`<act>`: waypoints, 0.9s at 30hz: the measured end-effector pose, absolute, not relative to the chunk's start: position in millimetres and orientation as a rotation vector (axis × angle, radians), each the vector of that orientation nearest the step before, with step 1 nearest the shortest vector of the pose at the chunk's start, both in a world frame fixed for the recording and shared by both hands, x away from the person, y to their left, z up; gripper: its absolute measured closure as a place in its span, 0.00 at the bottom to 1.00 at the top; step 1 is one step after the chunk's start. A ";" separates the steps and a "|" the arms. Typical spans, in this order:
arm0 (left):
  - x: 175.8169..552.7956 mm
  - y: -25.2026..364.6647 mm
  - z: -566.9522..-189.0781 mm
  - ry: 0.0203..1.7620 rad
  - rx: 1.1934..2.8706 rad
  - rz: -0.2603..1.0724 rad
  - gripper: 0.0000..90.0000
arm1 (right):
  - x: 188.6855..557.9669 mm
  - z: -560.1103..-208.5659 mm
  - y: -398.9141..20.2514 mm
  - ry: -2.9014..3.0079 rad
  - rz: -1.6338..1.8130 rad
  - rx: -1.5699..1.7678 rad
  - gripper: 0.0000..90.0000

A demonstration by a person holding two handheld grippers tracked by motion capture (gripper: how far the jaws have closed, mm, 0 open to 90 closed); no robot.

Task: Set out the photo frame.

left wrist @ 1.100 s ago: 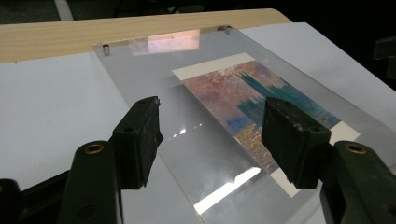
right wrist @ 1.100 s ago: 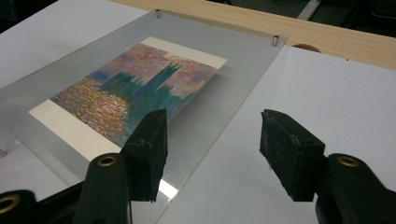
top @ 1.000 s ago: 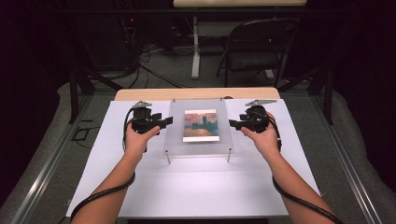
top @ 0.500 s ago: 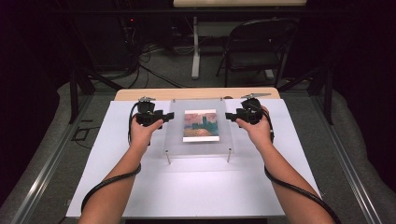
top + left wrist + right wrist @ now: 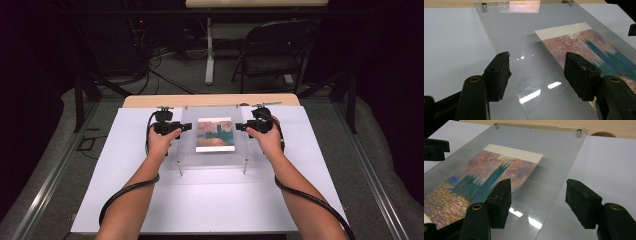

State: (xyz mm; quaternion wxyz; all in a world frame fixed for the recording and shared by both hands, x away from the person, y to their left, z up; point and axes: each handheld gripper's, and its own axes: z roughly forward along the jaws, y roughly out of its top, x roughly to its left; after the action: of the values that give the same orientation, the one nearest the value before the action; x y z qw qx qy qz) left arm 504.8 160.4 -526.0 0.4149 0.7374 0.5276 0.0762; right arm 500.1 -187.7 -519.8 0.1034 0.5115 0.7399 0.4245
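High view first — both hands have slid forward and inward since a second ago, from the near corners of the frame up to its two sides; the left tongs (image 5: pixel 184 127) now sit at the left edge of the clear acrylic frame (image 5: pixel 190 150) and the right tongs (image 5: pixel 241 127) at its right edge, tips pointing at each other across the painted print (image 5: pixel 215 134). The frame itself has not budged; it stands on its little metal posts (image 5: pixel 180 168) in the middle of the white desk (image 5: pixel 125 200), print flat under the top sheet.

Left gripper view: jaws wide, one black pad (image 5: pixel 499 75) off the sheet over bare desk and the other over the acrylic, so the edge runs up between them; nothing pinched, a clear gap on both sides.

Right gripper view: same story mirrored — one pad (image 5: pixel 500 202) above the glossy sheet near the print's corner, the other out over the desk; these jaws have just been opening a little further, with only the frame's edge between them and no contact.

My read: a matched, two-sided approach is nearly lined up; the squeeze on both edges looks like the next call, and both pairs would have to bite evenly or the sheet could tip.
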 end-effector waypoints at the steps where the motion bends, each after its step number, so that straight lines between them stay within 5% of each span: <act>1: 505.2 160.2 -527.2 1.328 1.856 0.193 0.42 | 501.0 -521.3 -186.6 2.185 1.253 1.513 0.41; 27: 506.4 161.0 -541.2 1.393 1.823 0.090 0.34 | 511.7 -535.7 -179.1 2.211 1.228 1.648 0.36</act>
State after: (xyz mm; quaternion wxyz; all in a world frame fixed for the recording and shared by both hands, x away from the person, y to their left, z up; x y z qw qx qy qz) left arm 506.4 161.0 -541.2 0.4102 0.7242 0.5532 0.0358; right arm 511.7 -179.1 -535.7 0.0618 0.5449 0.7311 0.4060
